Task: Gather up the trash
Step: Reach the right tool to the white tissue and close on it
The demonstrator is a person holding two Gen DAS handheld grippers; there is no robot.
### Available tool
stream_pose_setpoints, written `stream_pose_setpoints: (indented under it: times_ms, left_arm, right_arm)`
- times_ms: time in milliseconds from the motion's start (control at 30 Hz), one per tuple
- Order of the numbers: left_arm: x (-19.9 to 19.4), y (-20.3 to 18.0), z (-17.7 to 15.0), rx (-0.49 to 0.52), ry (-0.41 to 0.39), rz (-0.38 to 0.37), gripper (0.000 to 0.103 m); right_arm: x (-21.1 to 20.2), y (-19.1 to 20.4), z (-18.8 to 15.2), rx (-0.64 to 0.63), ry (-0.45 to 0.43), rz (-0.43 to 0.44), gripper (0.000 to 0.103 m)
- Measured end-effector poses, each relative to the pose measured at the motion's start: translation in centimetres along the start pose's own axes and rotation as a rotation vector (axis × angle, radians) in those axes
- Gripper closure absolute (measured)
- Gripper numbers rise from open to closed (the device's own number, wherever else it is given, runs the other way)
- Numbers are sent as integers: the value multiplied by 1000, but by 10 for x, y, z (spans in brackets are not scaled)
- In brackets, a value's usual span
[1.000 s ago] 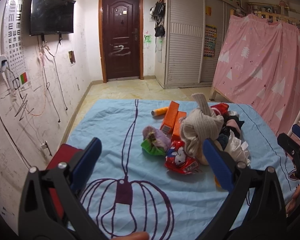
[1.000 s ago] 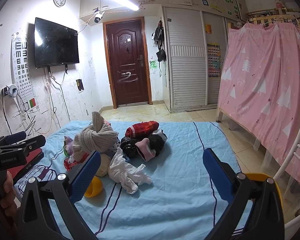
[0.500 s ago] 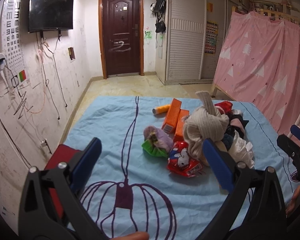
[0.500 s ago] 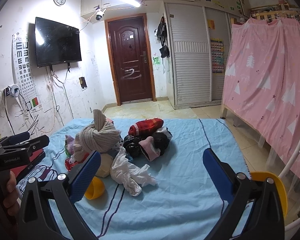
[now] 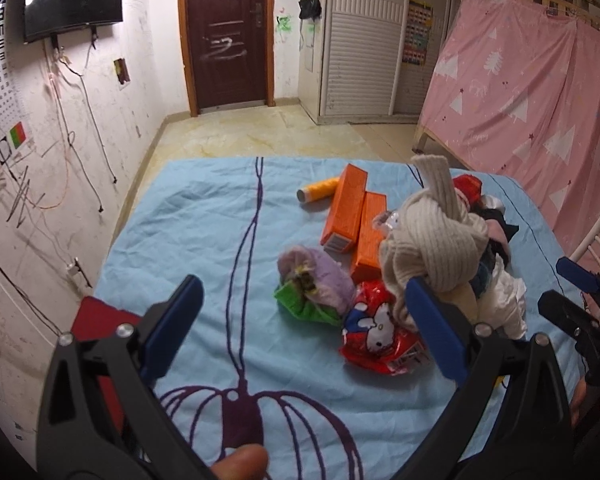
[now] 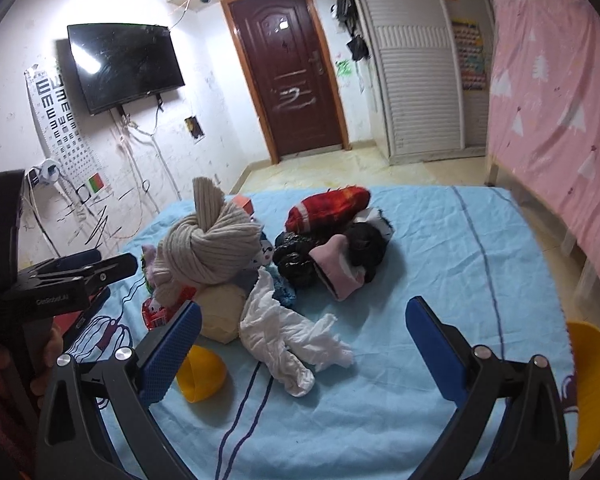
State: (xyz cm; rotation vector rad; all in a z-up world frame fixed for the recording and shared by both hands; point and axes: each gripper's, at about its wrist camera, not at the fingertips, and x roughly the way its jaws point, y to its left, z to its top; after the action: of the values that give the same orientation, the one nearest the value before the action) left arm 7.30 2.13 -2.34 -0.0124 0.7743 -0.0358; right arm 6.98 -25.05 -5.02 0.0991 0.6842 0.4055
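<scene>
On the blue sheet [image 5: 204,216]: two orange cartons [image 5: 346,210], one yellow thread spool [image 5: 318,191], one red cartoon snack wrapper [image 5: 380,340], one green-and-purple bundle [image 5: 314,286], one knotted beige knit scarf [image 6: 208,248]. Also one crumpled white cloth [image 6: 284,332], one black plastic bag [image 6: 294,258], one red-orange roll [image 6: 328,206], one pink-and-white sock [image 6: 338,272], one yellow bowl [image 6: 200,372] on the sheet and one yellow bin [image 6: 592,392] off the edge.

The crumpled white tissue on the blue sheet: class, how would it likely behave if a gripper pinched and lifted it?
The white tissue looks thin and creased, so probably floppy and very light. Its loose trailing ends would likely dangle.
</scene>
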Motion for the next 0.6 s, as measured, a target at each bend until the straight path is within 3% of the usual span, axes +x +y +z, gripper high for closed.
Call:
stream_pose_setpoints:
  times_ms: [133, 200, 333, 533, 600]
  left_arm:
    - [4, 0, 1, 27, 23, -28, 6]
    - [7, -3, 2, 45, 43, -62, 16]
    - [11, -14, 13, 80, 45, -109, 22]
    - [16, -44, 35, 151, 27, -154, 21]
    - [20, -52, 40, 162, 45, -187, 16]
  right_arm:
    - [12, 2, 3, -7, 49, 20, 8]
    - [20, 3, 2, -18, 80, 27, 11]
    - [35, 3, 2, -29, 139, 25, 50]
    - [42, 2, 2, -44, 176, 55, 68]
    - [44, 5, 2, -61, 192, 73, 72]
